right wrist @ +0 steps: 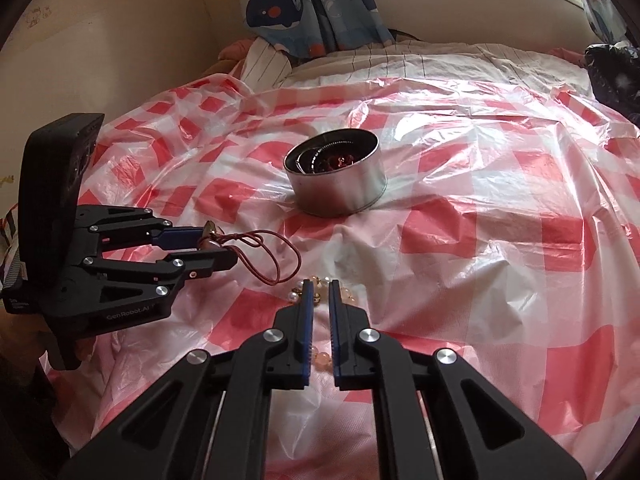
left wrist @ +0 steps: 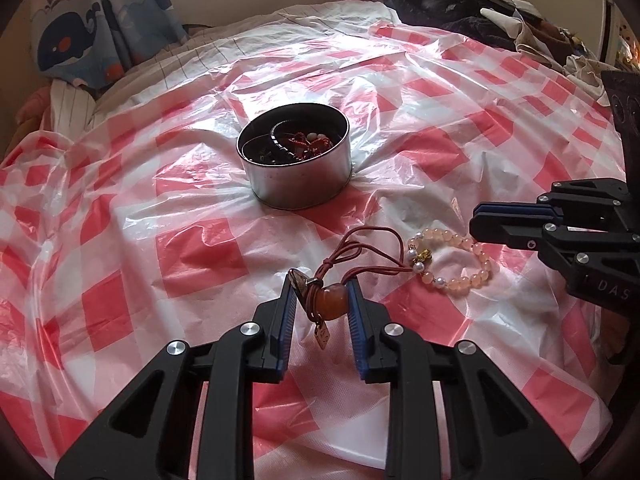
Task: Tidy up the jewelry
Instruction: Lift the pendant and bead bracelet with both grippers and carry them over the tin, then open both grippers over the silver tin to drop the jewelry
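Your left gripper [left wrist: 322, 294] has its blue pads closed on an orange pendant [left wrist: 331, 299], whose red cord [left wrist: 362, 254] loops forward over the sheet. Your right gripper [right wrist: 320, 298] hangs over the pink bead bracelet [left wrist: 452, 262] with the jaws nearly together, a narrow gap between them and nothing gripped. Beyond both, near the middle of the red-checked plastic sheet [left wrist: 200, 248], stands the round metal tin [left wrist: 298, 160], open and holding dark and red jewelry. Whale-print curtains [right wrist: 280, 4] hang behind.

A round metal tin [left wrist: 298, 168] stands open, holding tangled jewelry. At its 5 o'clock lies a peach bead bracelet [left wrist: 460, 266]; at 6 o'clock, an amber pendant [left wrist: 330, 300] on red cord, lifted.
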The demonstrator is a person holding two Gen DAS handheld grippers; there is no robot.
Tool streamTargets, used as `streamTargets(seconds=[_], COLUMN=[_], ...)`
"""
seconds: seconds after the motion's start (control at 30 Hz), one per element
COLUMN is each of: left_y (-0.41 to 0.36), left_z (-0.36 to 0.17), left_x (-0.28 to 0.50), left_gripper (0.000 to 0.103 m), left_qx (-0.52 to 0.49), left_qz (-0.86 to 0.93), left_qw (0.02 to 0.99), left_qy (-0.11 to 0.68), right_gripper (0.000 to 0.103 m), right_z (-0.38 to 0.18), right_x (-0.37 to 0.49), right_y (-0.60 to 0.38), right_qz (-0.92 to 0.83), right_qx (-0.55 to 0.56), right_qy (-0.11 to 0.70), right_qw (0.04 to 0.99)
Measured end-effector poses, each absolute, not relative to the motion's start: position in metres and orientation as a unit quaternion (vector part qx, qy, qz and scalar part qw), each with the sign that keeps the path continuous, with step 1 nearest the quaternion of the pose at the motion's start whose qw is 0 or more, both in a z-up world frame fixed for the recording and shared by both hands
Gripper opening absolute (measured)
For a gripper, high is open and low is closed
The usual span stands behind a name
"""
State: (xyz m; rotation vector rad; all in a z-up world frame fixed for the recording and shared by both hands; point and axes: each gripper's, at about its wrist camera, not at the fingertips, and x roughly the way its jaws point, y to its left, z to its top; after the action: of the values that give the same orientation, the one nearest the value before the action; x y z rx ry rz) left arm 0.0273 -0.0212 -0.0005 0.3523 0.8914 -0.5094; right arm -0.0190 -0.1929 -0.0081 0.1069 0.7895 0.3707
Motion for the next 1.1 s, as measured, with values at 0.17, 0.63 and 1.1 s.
streamTargets(seconds=[0.17,0.63,1.1], left_y=[-0.020,-0.009,-0.027], left_z=[-0.003,0.029,0.042], left_x=[0.029,0.038,0.116], left_gripper=[0.023,0.023,0.024], left_qx=[0.170,0.091,0.050], left_qz=[-0.233,-0.245,-0.226], left_qw=[0.856,0.879,0.895], left_qy=[0.428,0.398,0.381], right_gripper=[0.067,0.008,0.008], right_z=[-0.012,-0.012,0.068], right_x=[-0.018,-0.012,0.047], right_y=[-0.184,-0.196,-0.193], right_qz=[0.170,0.183,0.214], right_qx=[0.028,0.071,0.075], right_qy=[0.393,0.406,0.317], right_qw=[0.903,0.892,0.921])
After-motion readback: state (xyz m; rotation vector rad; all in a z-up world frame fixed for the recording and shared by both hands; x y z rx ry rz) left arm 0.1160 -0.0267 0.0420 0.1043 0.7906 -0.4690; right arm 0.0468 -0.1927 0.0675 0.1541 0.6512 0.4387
